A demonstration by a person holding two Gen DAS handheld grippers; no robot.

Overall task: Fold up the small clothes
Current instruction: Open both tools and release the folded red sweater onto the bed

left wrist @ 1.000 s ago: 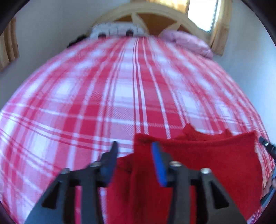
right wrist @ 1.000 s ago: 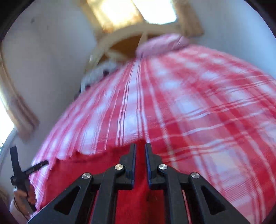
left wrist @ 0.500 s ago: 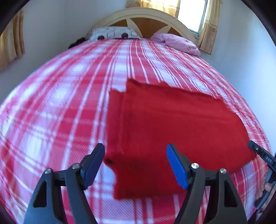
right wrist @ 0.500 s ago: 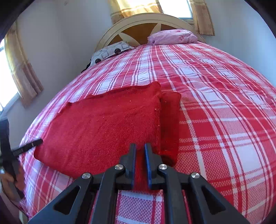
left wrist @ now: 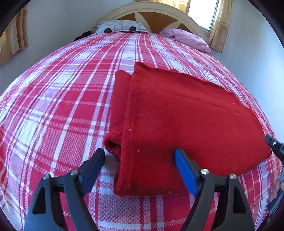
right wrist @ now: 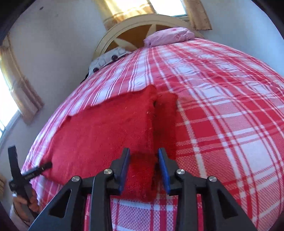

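Near the foot edge of the bed [left wrist: 58, 110], on the red-and-white plaid cover, I see the folded red garment [left wrist: 177, 120] lying flat, a sleeve tucked under along its left side. My left gripper [left wrist: 140, 156] hangs over its near-left corner, jaws opening and spread wide, pads clear of the cloth, nothing grasped. My right gripper [right wrist: 143, 158] sits over the near-right corner, jaws opening too, the folded edge between the 2 blue pads, which no longer press it. A pink pillow [left wrist: 186, 38] and a patterned pillow [left wrist: 120, 27] lie at the headboard [left wrist: 150, 8].
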